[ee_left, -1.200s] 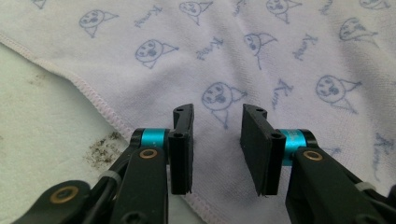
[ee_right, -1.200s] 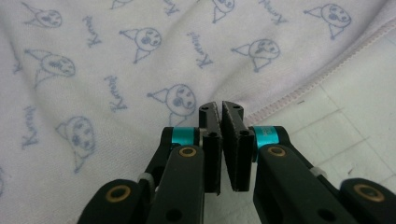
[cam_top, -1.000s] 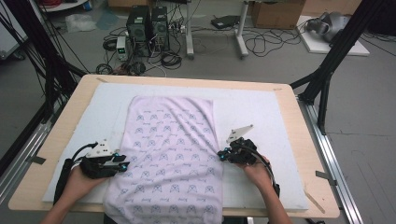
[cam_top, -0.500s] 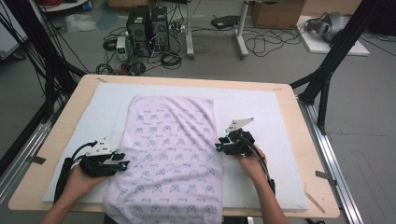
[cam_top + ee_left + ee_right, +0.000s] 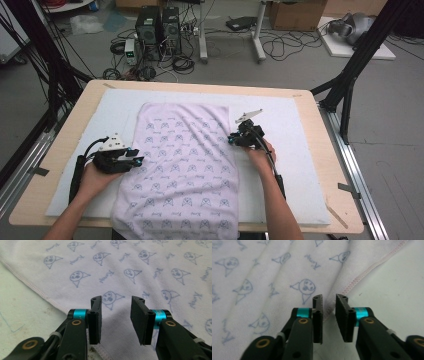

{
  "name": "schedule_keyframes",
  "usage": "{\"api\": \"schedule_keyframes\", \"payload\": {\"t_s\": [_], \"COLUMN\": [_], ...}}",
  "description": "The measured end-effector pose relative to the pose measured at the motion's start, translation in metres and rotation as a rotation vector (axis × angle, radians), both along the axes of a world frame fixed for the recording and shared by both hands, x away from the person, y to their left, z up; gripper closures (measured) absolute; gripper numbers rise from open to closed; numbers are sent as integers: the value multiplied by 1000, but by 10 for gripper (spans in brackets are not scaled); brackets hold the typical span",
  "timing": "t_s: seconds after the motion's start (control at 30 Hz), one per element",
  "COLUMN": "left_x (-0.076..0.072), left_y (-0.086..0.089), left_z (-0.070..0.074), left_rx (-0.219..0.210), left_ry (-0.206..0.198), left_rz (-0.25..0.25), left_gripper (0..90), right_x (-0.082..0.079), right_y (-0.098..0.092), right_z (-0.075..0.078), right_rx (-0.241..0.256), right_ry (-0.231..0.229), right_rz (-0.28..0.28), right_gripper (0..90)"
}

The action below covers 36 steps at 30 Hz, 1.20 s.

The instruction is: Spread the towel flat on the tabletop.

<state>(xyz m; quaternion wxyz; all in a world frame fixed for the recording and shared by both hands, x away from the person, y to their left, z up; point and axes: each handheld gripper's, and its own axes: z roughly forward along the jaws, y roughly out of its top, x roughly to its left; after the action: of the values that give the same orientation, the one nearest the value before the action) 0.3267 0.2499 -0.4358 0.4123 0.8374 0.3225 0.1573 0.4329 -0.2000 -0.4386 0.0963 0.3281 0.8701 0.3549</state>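
Soft matt lilac printed cotton cloth [image 5: 185, 165] with stitched hem; matt white foam mat [image 5: 295, 165]; smooth pale wooden table [image 5: 330, 150].

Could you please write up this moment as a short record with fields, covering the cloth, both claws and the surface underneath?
cloth: pale lilac printed towel, spread flat, near end hanging over the table edge
surface: white mat on a wooden table
left claw: jaws open, over the towel's left hem
right claw: jaws narrowly apart, the towel's right hem between them, not yet clamped
wrinkles: folds run up from the right claw
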Motion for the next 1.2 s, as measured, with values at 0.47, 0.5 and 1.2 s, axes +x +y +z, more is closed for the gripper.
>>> {"api": "schedule_keyframes", "payload": {"t_s": [0.47,0.5,1.2], "left_x": [14,14,34], "left_y": [3,3,-1], "left_z": [19,19,33], "left_rx": [-49,-49,-81], "left_ry": [-8,-8,-1], "left_rz": [14,14,37], "left_gripper": [561,558,491], "right_x": [-15,-15,-31], "right_y": [-2,-3,7], "right_z": [20,21,29], "right_rx": [45,53,44], "right_ry": [-59,-58,-73], "right_rz": [28,24,52], "right_gripper": [598,579,366]}}
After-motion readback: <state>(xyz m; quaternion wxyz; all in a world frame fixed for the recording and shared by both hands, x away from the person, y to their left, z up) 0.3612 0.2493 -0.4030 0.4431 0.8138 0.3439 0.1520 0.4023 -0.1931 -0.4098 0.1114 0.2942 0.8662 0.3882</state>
